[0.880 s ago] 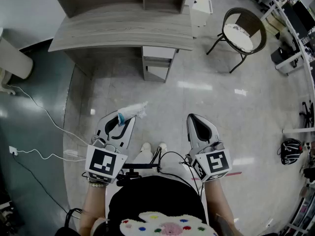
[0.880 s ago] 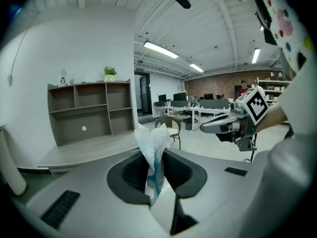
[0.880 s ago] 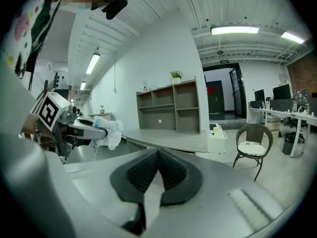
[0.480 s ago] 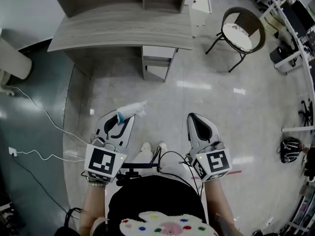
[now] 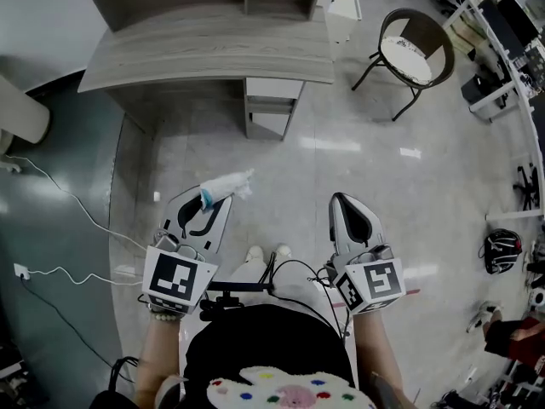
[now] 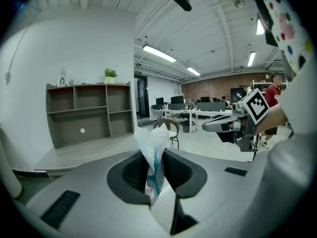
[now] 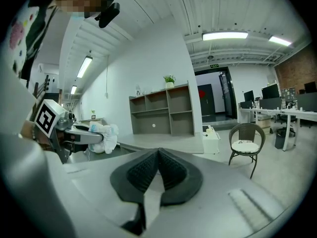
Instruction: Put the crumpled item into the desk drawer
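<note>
The desk at 12 o'clock looks like matt grey wood grain, the floor is glossy polished tile, the crumpled item is thin crinkly white-and-blue plastic film, and the chair at 1 o'clock looks like woven wicker on thin dark metal legs.

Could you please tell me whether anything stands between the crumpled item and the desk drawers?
Nothing visible does. The crumpled item, clamped in the left hand-held gripper, has only bare floor between it and the drawers under the desk. The chair stands well off to the right.
</note>
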Motion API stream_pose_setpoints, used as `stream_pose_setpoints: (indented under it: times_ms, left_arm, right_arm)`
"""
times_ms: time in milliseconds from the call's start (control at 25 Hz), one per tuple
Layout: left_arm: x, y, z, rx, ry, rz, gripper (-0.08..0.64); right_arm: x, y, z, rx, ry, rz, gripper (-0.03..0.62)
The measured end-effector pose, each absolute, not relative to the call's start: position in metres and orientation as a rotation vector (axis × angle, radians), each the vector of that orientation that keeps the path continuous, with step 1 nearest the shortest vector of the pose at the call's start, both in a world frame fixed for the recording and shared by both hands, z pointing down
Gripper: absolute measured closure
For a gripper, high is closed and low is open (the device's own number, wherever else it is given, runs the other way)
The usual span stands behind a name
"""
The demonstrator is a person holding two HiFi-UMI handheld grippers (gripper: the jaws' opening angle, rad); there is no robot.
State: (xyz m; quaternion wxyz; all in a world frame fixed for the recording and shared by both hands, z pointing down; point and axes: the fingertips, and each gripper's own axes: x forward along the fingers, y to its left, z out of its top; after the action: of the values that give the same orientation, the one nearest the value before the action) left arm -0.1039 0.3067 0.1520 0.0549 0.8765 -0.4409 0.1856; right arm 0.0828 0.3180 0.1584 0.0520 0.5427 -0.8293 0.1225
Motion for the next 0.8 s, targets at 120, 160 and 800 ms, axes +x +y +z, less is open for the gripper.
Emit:
stream_pose_setpoints:
  times_ms: [120,160,800]
  left_arm:
    - [-0.109,0.307,0.152,2.673,-1.329,0.547,0.495]
    - [-0.11,0.307,0.152,2.677,-1.324,0.543,0.495]
    - [-0.109,0.275,0.151,2.675,-1.335,0.51,0.495]
  right_arm:
    - [0.079,0.322,0.16,1.673,-2.507,0.373,0.583]
    - [0.077,0.324,0.161,1.674,-2.502,0.368,0.583]
    - [0.073,0.286,0.166,1.628,-2.512,0.355,0.583]
